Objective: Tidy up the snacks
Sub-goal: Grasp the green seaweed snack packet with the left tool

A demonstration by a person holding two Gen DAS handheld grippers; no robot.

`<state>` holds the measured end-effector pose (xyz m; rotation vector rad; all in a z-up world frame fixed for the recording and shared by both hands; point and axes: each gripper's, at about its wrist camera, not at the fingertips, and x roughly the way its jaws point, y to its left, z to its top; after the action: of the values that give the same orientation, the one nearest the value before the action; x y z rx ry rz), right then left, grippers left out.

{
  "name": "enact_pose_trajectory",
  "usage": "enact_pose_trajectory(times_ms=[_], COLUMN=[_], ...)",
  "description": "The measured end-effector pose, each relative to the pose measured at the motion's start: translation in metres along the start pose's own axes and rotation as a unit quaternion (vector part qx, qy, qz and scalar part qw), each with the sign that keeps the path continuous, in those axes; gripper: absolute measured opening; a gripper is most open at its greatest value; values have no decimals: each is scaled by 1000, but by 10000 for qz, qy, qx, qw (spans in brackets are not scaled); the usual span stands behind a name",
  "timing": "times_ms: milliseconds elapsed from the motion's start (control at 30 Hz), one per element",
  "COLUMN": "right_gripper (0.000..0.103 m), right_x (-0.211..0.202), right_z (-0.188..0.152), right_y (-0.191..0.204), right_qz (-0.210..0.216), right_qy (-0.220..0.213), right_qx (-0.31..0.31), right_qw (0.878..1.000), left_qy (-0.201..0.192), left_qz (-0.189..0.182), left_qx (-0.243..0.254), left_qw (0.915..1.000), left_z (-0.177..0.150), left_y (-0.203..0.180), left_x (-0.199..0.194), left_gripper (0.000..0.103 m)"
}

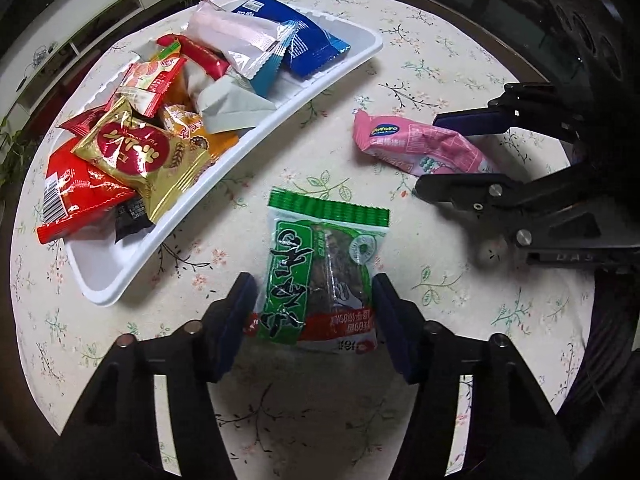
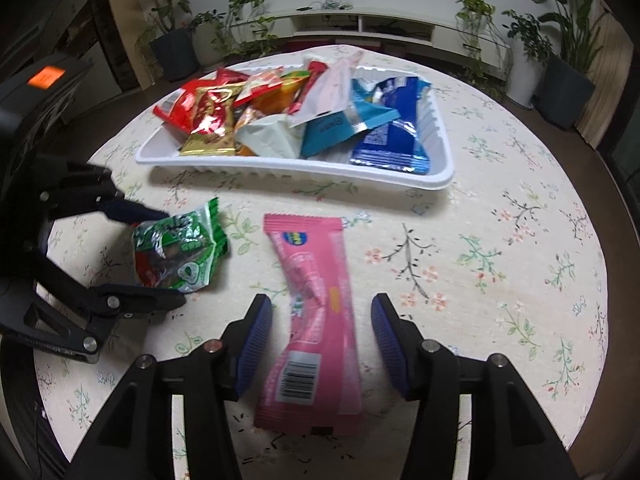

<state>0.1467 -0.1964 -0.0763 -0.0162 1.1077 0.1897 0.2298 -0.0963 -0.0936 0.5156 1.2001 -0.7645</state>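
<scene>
Jaws of both grippers spread, left gripper (image 1: 314, 300) straddling green packet (image 1: 320, 268), right gripper (image 2: 320, 320) straddling pink packet (image 2: 316, 320).

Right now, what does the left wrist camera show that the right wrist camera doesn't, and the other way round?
Only the left wrist view shows the green packet's printed front, lying flat between the open left gripper's fingers. Only the right wrist view shows the pink packet's full length with its barcode between the open right gripper's fingers, plus potted plants behind. Both show the white tray heaped with snacks on the floral tablecloth.
</scene>
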Motion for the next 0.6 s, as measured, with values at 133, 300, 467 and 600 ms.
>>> enact_pose_trajectory(times_ms=[133, 300, 467, 600], right_gripper=[56, 56, 56, 38], right_x=[1, 6, 9, 9], right_z=[3, 8, 8, 11], right_y=[0, 3, 4, 4], right_qz=[-31, -72, -113, -187], right_qy=[5, 79, 98, 153], right_qx=[7, -86, -128, -173], right_qw=[10000, 9999, 9998, 9996], left_qy=[-39, -108, -256, -411], left_qz=[24, 42, -31, -69], left_qx=[-164, -452, -649, -798], left_qw=[9999, 9989, 9976, 9959], left_z=[1, -8, -13, -22], left_y=[-6, -7, -8, -13], left_x=[2, -6, -13, -20], left_gripper=[53, 38, 29, 24])
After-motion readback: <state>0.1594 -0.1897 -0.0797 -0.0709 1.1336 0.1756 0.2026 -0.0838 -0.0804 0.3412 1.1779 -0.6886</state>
